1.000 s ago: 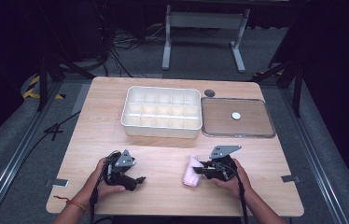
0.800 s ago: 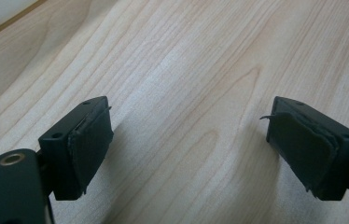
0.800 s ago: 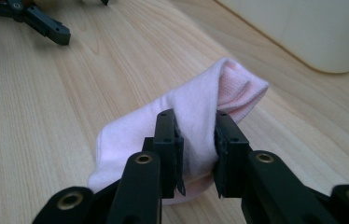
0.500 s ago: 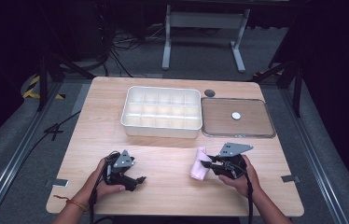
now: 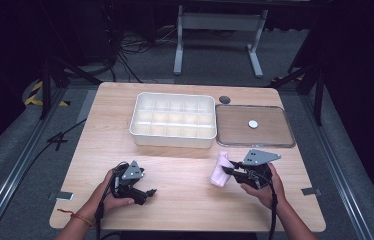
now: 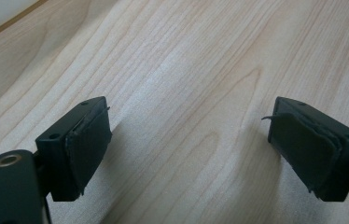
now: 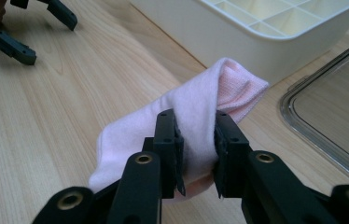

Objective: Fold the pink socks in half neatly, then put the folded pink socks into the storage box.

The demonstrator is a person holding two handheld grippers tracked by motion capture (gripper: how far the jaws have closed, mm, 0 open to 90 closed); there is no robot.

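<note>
Pink soft folded cloth (image 7: pixel 196 126) light, limp, probably slip-prone; right gripper (image 7: pixel 196 149) jaws clamped mid-fold, near white compartment tray (image 5: pixel 173 120). Left gripper (image 6: pixel 189 144) jaws apart, empty.

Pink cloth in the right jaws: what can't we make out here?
- Pink cloth, right gripper view: the middle is covered by the right gripper, whose jaws pinch it; the underside is hidden.
- Pink cloth, high view: too small to tell whether it is a sock or a folded rag.
- Divided white tray, right gripper view: cut off by the top edge; cell contents can't be read.
- Small white disc on the clear lid, high view: too small to identify.
</note>
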